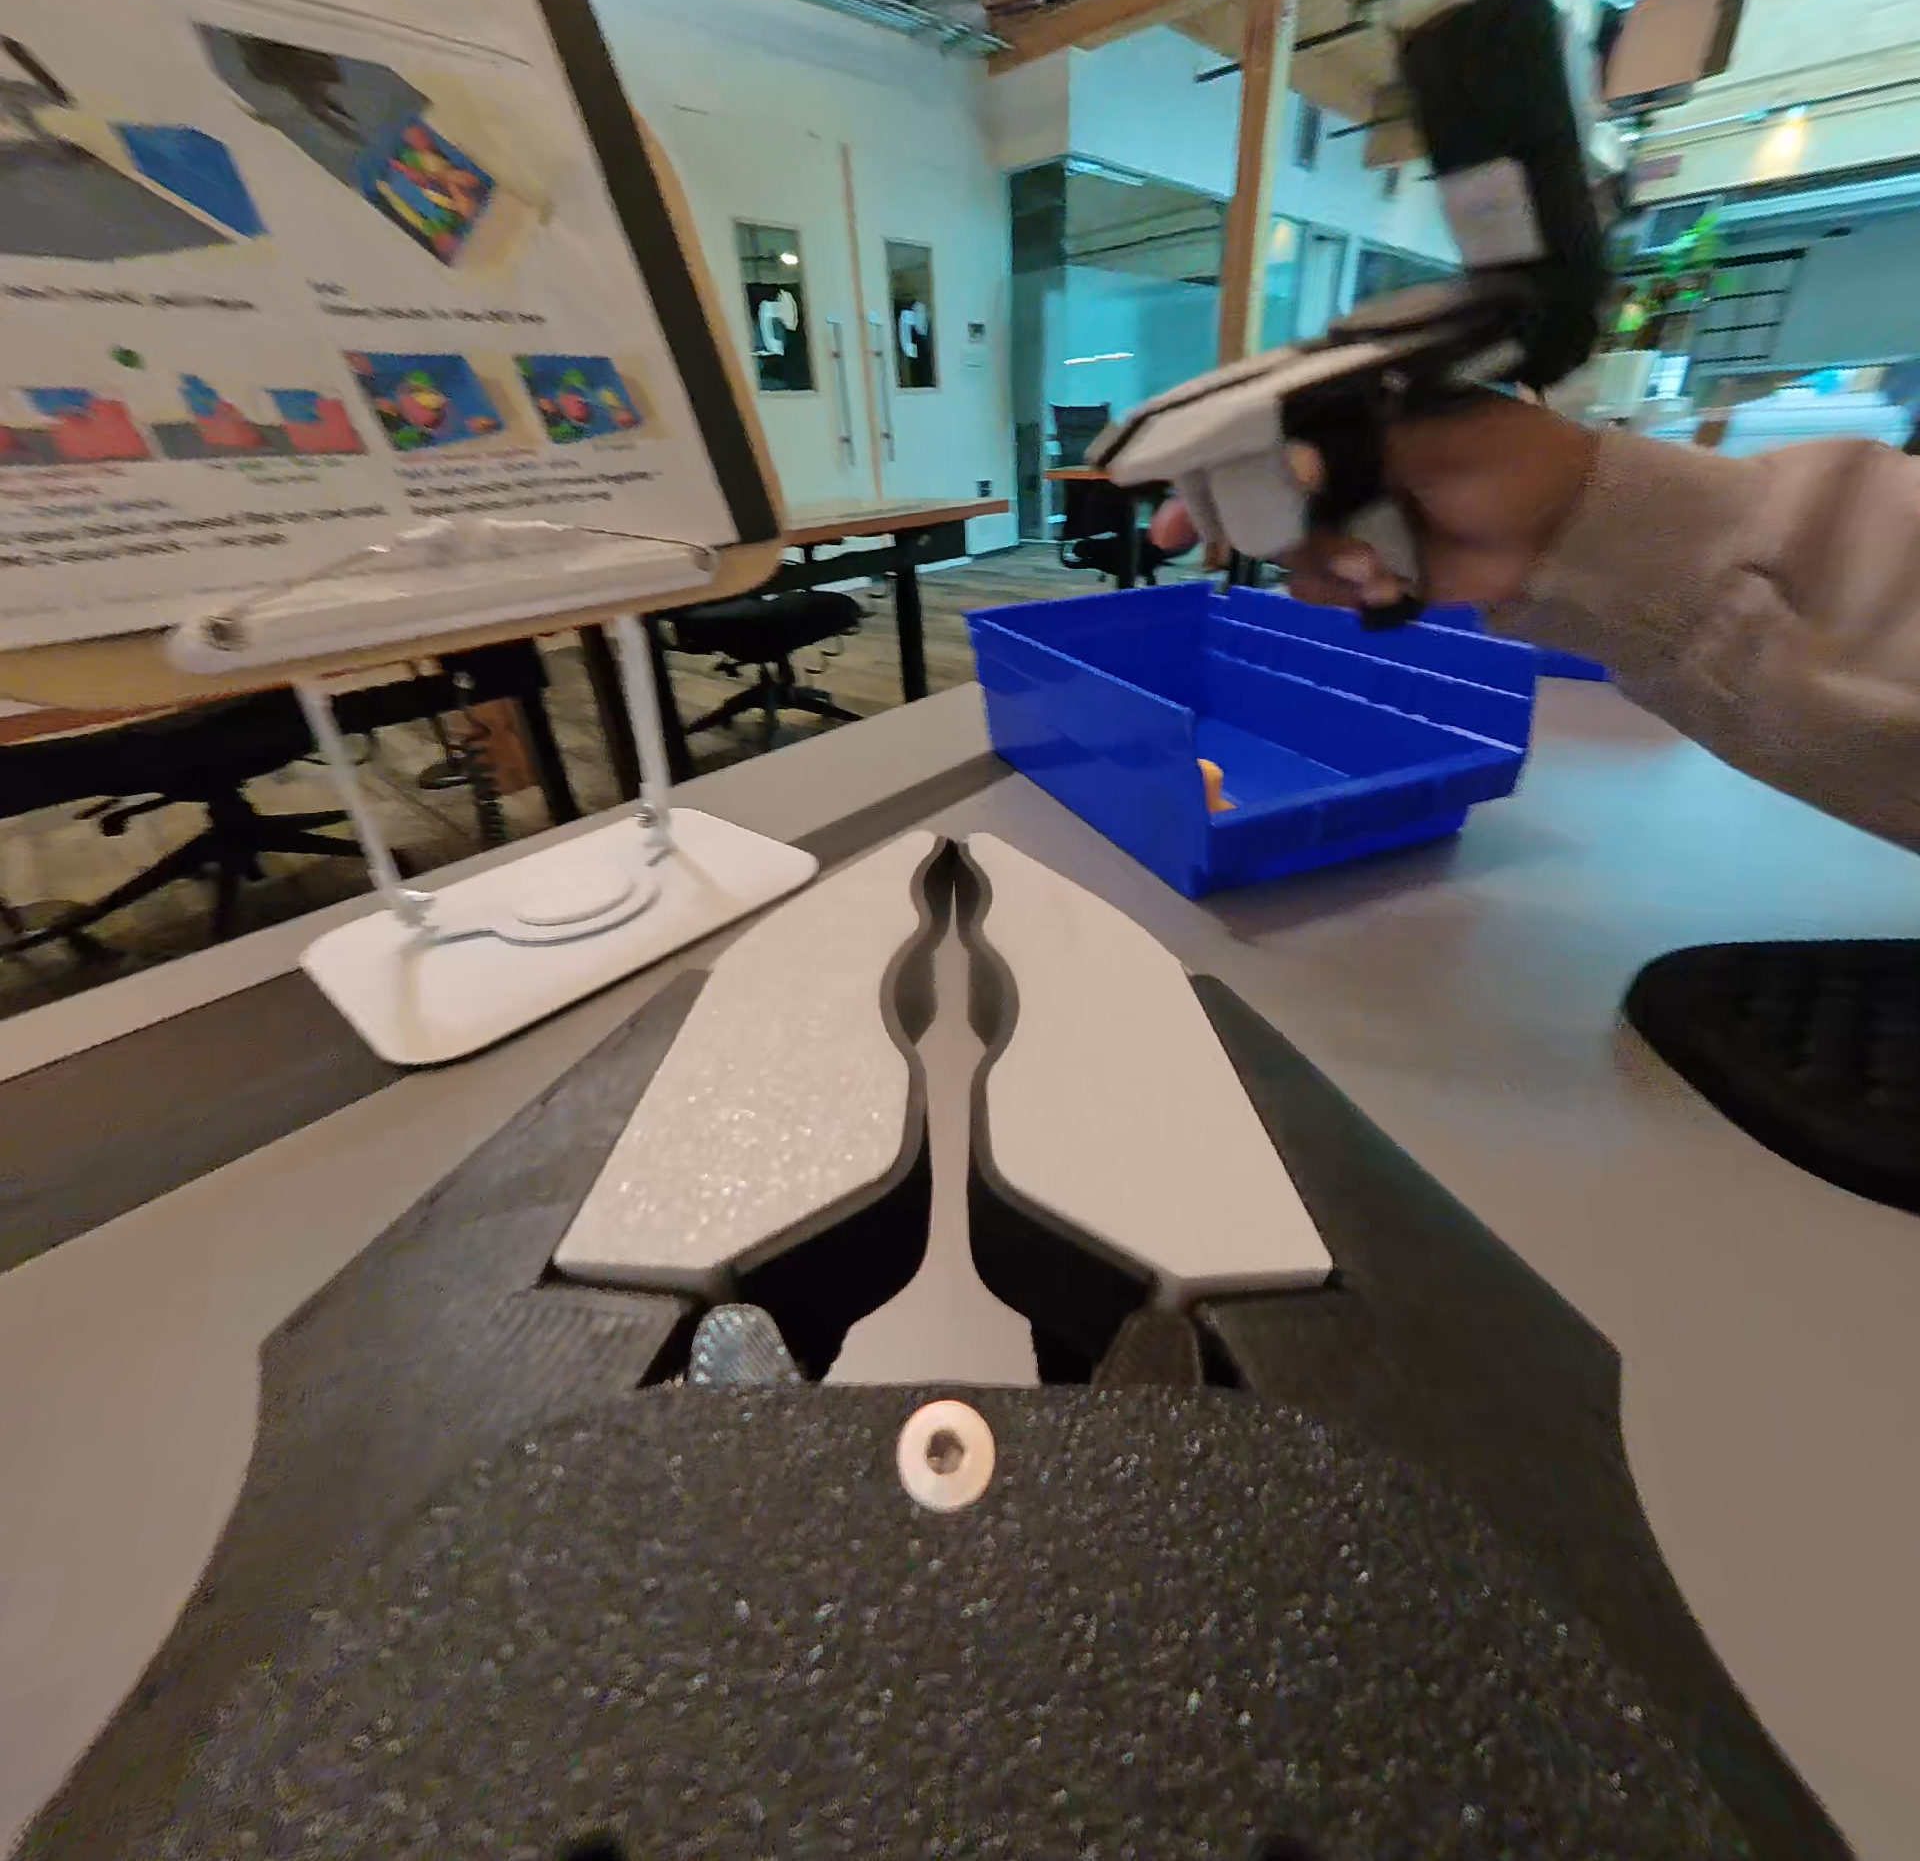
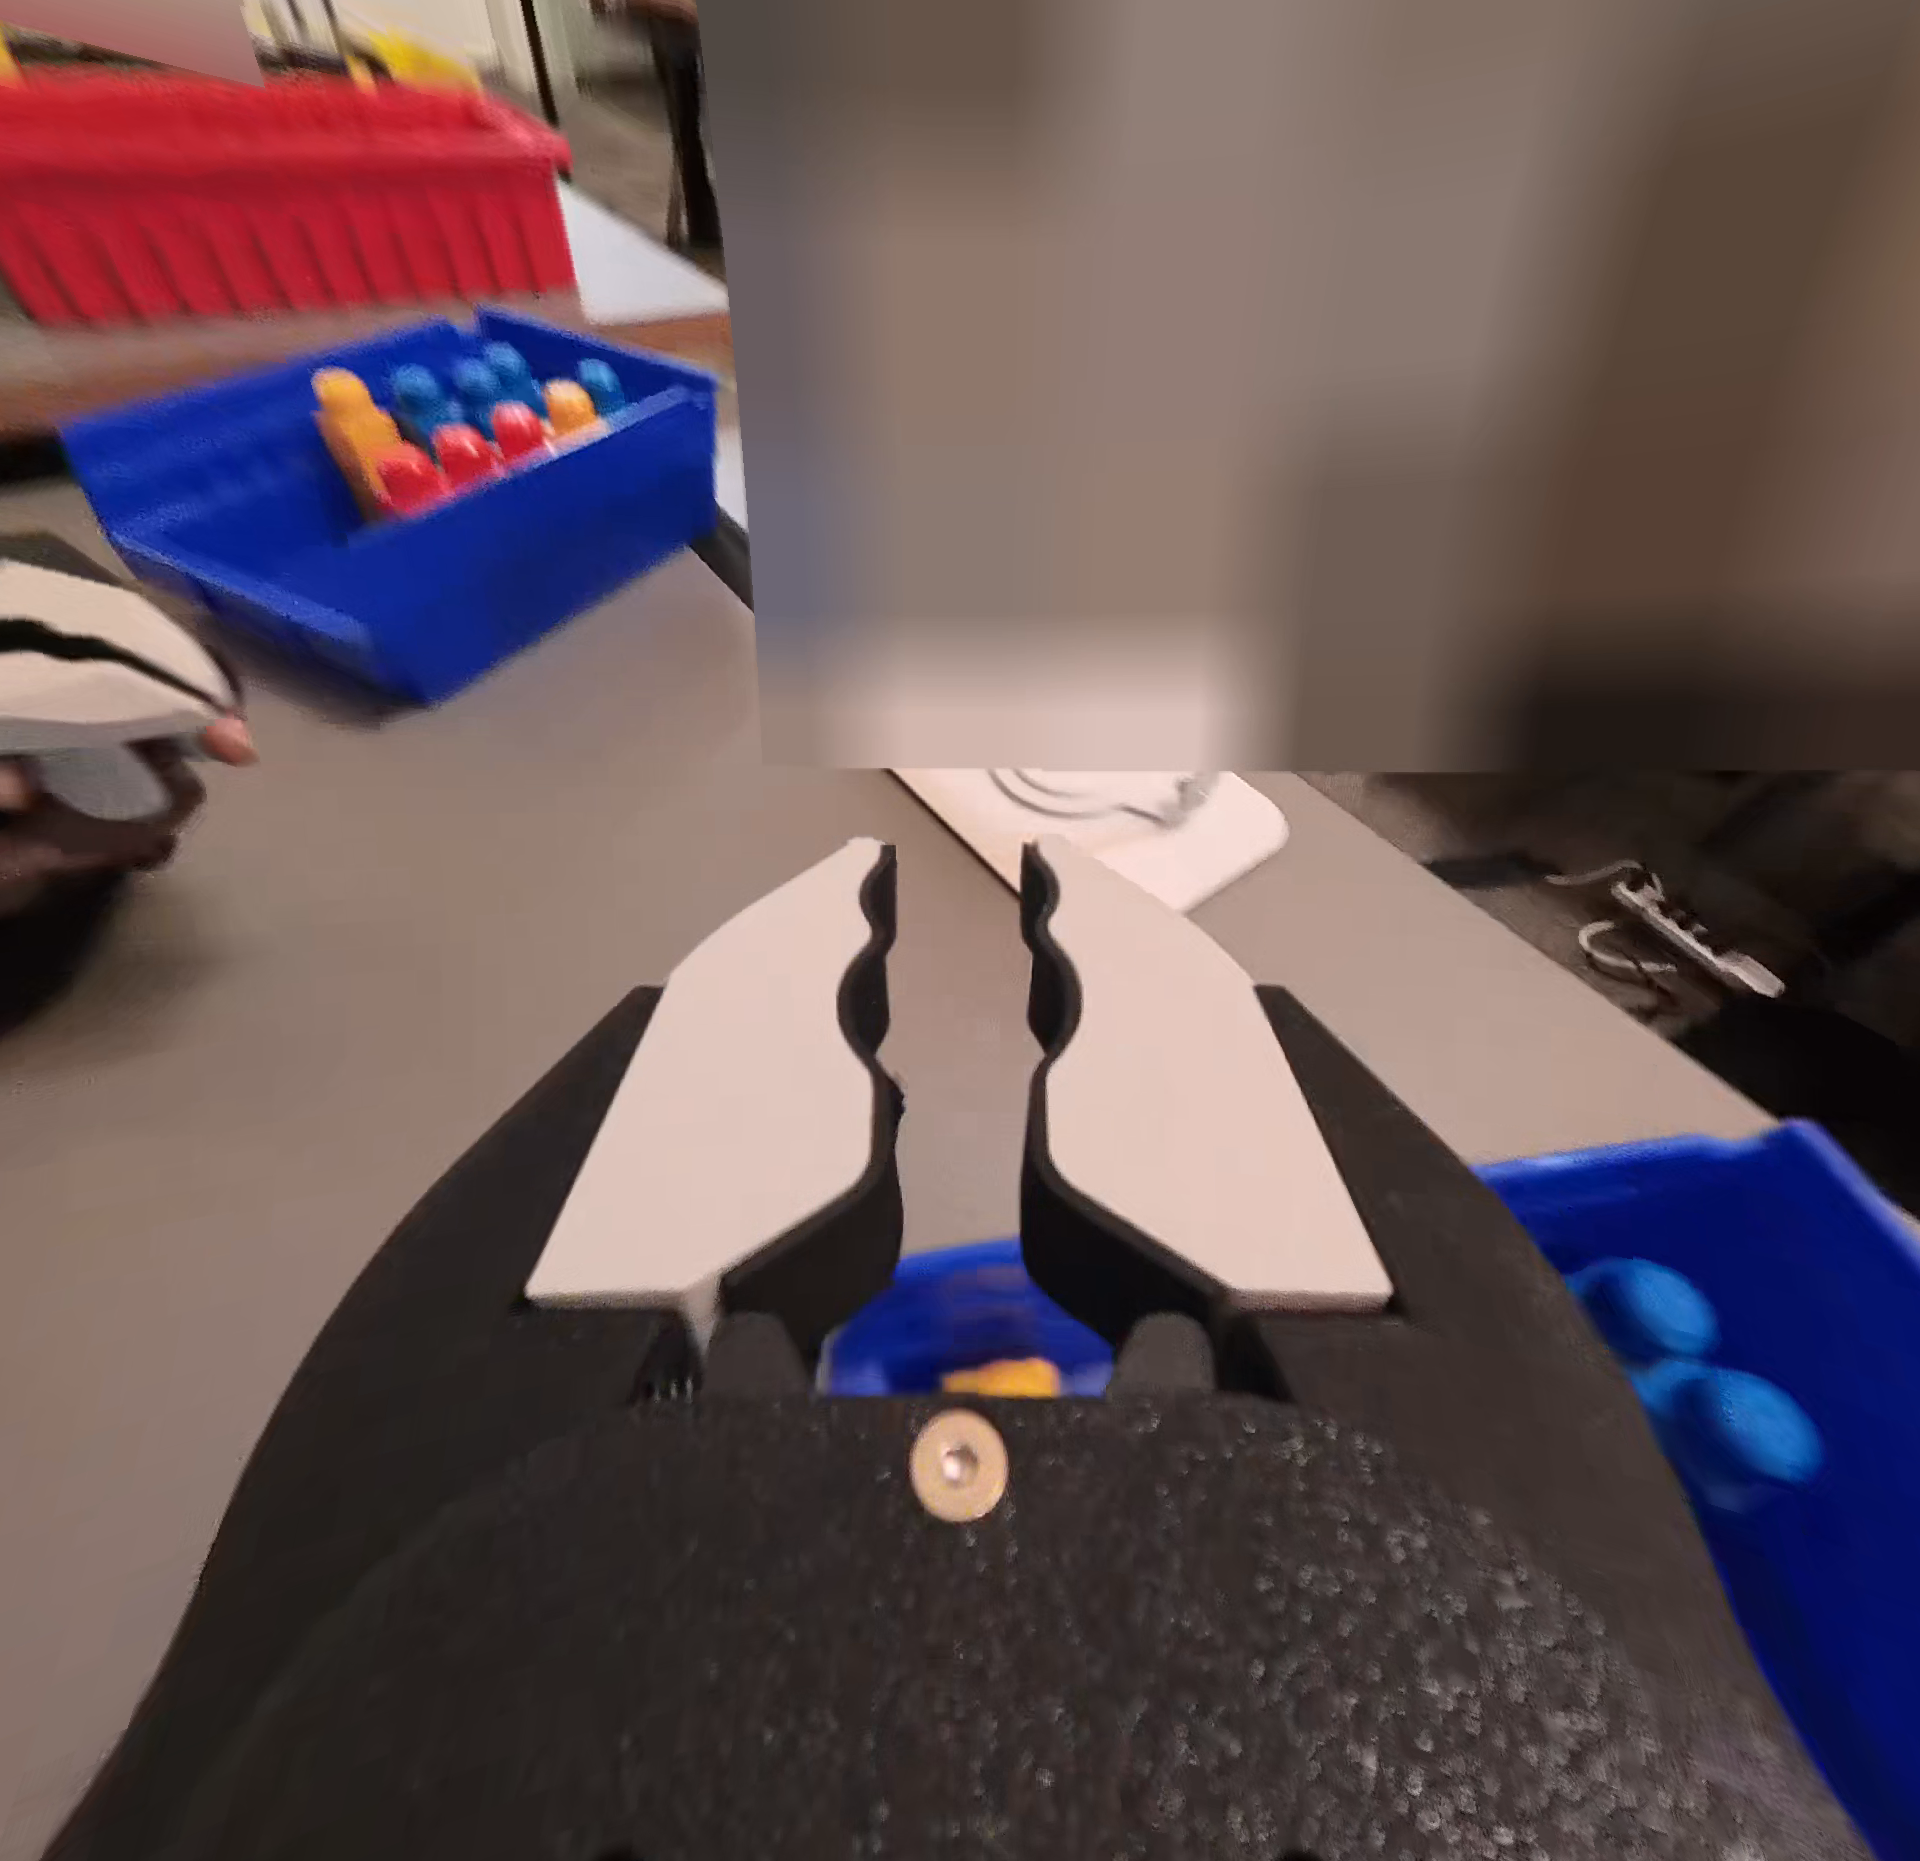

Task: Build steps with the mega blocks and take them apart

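Note:
My left gripper [image 1: 954, 861] is shut and empty, low over the grey table [image 1: 1455, 1032]. It also shows at the left edge of the right wrist view [image 2: 208, 705]. My right gripper [image 2: 956, 861] is open and empty, held in the air above a blue bin [image 2: 1766, 1281] holding blue blocks [image 2: 1683, 1385] and an orange block [image 2: 997, 1380]. In the left wrist view this bin [image 1: 1091, 731] stands ahead to the right with an orange block [image 1: 1214, 785] inside, and the right gripper [image 1: 1117, 452] hovers over it in a person's hand.
An instruction sheet on a white stand [image 1: 561, 928] is at the left. A black mat [image 1: 1787, 1063] lies at the right. A second blue bin [image 2: 260, 523] of red, blue and orange blocks [image 2: 468, 429] and a red bin [image 2: 270, 201] stand farther off. Tip to tip, the grippers are about 25 cm apart.

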`<state>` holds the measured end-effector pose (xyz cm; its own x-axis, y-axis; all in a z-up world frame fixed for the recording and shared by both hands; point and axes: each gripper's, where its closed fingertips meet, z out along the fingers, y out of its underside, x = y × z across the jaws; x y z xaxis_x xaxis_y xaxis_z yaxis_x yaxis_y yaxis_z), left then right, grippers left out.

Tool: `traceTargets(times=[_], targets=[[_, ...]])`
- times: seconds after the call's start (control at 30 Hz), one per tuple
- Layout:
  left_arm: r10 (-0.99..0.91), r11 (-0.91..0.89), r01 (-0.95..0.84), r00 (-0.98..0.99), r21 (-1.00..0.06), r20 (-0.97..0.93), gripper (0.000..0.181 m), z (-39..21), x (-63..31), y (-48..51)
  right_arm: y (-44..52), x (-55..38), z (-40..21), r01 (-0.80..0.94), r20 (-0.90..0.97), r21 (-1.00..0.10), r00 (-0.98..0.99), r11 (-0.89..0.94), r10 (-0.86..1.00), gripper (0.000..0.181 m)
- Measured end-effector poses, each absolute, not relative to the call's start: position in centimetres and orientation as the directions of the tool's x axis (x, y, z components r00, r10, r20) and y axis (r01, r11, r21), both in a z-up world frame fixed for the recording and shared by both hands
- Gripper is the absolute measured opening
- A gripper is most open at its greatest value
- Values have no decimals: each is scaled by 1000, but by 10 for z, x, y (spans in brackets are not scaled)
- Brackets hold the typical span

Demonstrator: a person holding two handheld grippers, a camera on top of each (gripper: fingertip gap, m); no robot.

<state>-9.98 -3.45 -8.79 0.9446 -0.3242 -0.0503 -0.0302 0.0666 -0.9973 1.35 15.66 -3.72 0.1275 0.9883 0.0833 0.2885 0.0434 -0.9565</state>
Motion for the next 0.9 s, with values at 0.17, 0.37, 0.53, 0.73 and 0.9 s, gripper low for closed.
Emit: traceTargets(times=[0.17,0.37,0.53,0.73,0.9], targets=[[-164,121,12,986,-993,-8,0,-68,-147,-44,98,10,-51,1,-42,-999,216,-43,975,11],[54,148,4,998,-989,13,0,-53,-217,-69,94,22,-79,-48,-46,-998,329,-32,943,0],[356,42,-19,934,-999,-3,10,-53,-303,-111,99,26,-87,-20,-6,-1000,333,1,943,0],[442,-259,122,897,-958,-5,41,-101,-358,-126,90,23,-86,-27,11,-999,285,20,958,0],[441,-479,185,896,-858,-53,53,-143,-372,-100,79,18,-89,-6,48,-999,249,51,967,0]])
